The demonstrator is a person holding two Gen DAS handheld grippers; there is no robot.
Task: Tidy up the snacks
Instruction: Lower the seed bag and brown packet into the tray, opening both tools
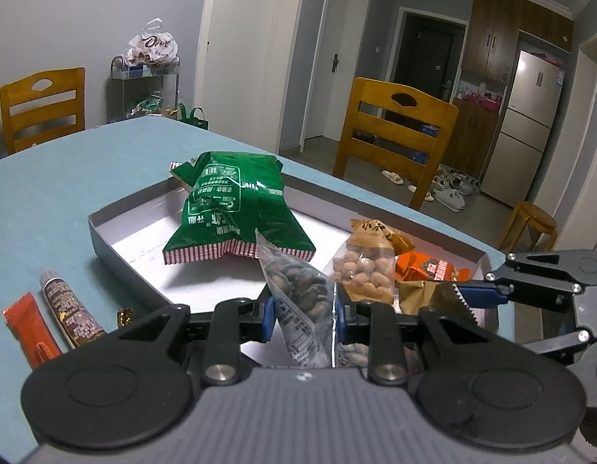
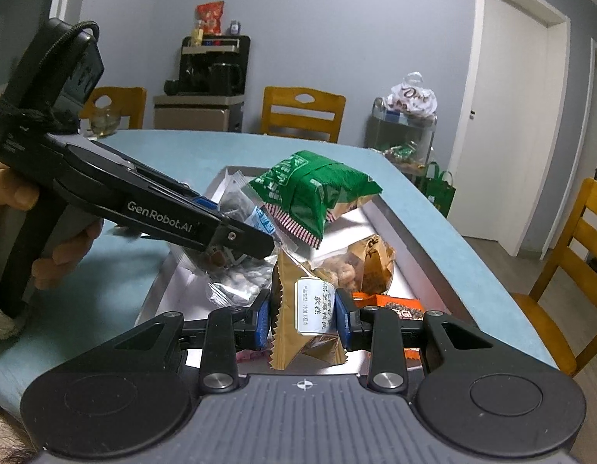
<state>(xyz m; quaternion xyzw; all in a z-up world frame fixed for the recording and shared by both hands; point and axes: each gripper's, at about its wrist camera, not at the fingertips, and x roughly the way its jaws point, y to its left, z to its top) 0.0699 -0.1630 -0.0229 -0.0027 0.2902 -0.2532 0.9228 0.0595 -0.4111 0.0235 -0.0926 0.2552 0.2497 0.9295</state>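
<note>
On the blue desk (image 1: 85,162) stands my shallow tray (image 1: 105,228), where the green bag (image 1: 228,201) already lies. My left tongs (image 1: 304,311) pinch a clear packet of dark seeds (image 1: 298,294) just above the tray, I think for dropping it inside. My right tongs (image 2: 303,319) pinch a gold sachet (image 2: 302,309) there too.
</note>
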